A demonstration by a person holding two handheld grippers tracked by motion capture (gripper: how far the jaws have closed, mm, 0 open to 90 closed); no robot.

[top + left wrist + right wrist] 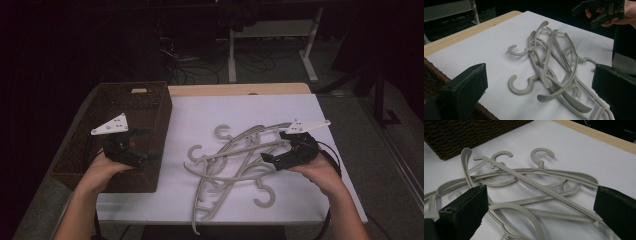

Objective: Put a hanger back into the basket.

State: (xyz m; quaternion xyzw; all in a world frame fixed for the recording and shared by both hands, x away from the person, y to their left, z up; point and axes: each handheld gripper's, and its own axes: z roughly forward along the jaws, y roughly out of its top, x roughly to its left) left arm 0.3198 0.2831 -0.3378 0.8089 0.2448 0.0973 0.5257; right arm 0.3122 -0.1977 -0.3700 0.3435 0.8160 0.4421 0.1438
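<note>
A dim room with dark floor, cables and the legs of a white frame lies beyond the worktop [280,89], whose pale wooden far edge borders a white sheet [300,115] covering most of it. On the sheet, right of centre and running toward the near edge, lies a tangled heap of grey plastic hangers [235,160], their bars crossing over one another and their hooks pointing several ways: two hooks curl toward the left and far side, another lies at the near right of the heap. A dark brown woven basket [150,170] stands at the left of the worktop, just beside the sheet's left edge and apart from the heap. The left claw [145,145] hovers over the near right part of the basket, held in the person's left hand [102,170], released, its jaws spread wide with nothing between them; its own view looks across the sheet at the heap. The right claw [277,147], in the right hand [320,172], hangs low over the right side of the heap, also released with jaws wide apart; in the right gripper view the hangers' bars [541,186] lie below and between the jaws, not pinched.
</note>
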